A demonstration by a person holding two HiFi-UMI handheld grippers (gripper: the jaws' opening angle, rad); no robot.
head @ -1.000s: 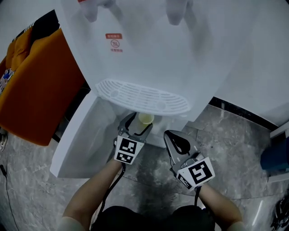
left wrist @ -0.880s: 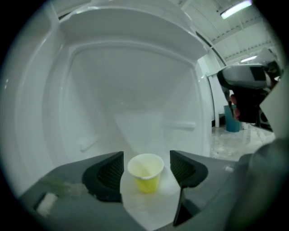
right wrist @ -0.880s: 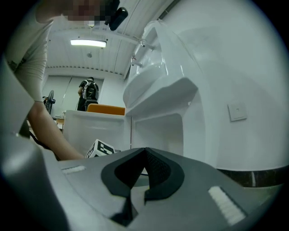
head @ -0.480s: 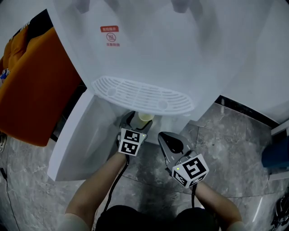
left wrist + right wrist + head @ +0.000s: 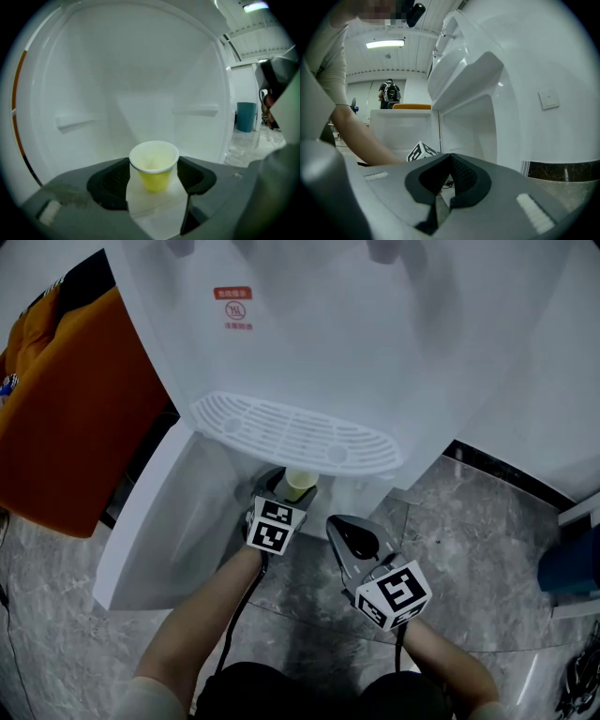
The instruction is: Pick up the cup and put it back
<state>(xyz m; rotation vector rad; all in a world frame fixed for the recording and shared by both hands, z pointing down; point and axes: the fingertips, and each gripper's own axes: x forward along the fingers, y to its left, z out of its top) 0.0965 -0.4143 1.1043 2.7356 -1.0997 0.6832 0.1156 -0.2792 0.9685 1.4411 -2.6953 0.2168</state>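
A small yellow paper cup with a white rim stands upright between the pads of my left gripper, inside the white cabinet of a water dispenser. The rim touches both pads as the jaws are closing on it. From the head view, the cup and left gripper sit just under the dispenser's drip tray. My right gripper hangs to the right, outside the cabinet. It is shut with nothing in it.
The cabinet door stands swung open on the left. An orange cover lies beyond it. A blue bin is at the far right on the marble floor. A person stands far off.
My left gripper has carried the cup forward, deeper under the drip tray into the cabinet. The right gripper has shifted slightly left and stays shut.
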